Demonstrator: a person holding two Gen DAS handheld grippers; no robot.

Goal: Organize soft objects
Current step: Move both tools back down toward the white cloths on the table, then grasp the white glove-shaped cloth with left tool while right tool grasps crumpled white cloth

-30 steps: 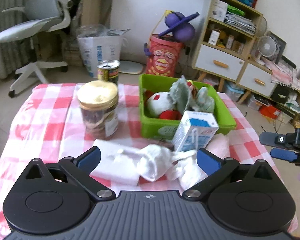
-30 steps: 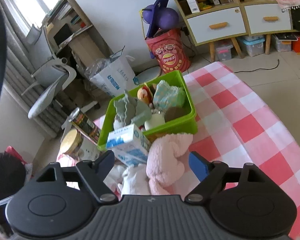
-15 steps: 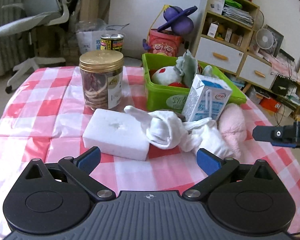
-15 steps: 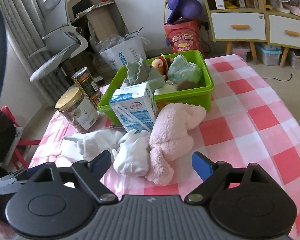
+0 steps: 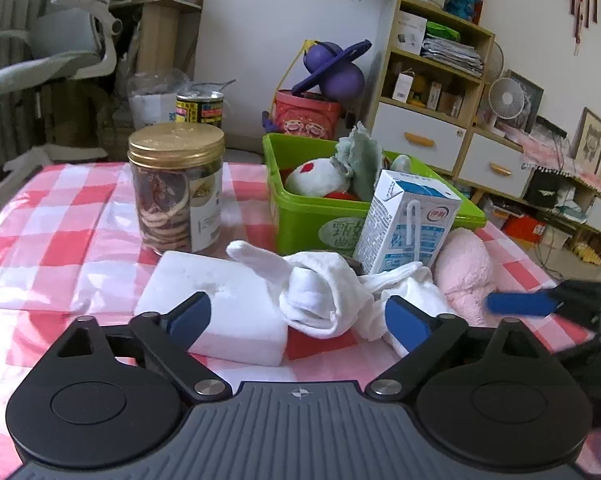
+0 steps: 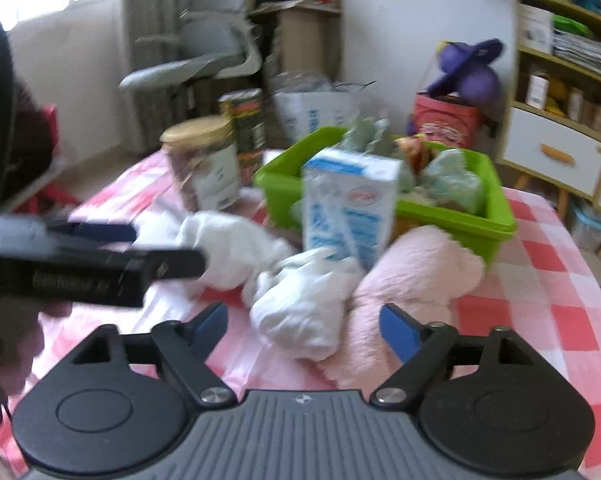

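Left gripper [image 5: 296,318] jaws apart, just been narrowing, white socks [image 5: 324,292] between, unpinched; right gripper [image 6: 300,326] likewise, narrowing over socks beside the pink plush [image 6: 412,268]. Best pinch one bundle centrally, clear of the milk carton [image 5: 408,224]. Green bin [image 5: 300,216] waits behind.

A: We're seeing the foam block [image 5: 220,304] lying nearest us on the table [image 5: 52,240], the jar [image 5: 176,188] standing behind it, the can [image 5: 199,109] behind that.
B: Right of the jar we're seeing the bin [image 5: 300,216] holding toys; carton [image 5: 408,224] standing before it, socks [image 5: 324,292] and plush [image 5: 466,276] lying in front.
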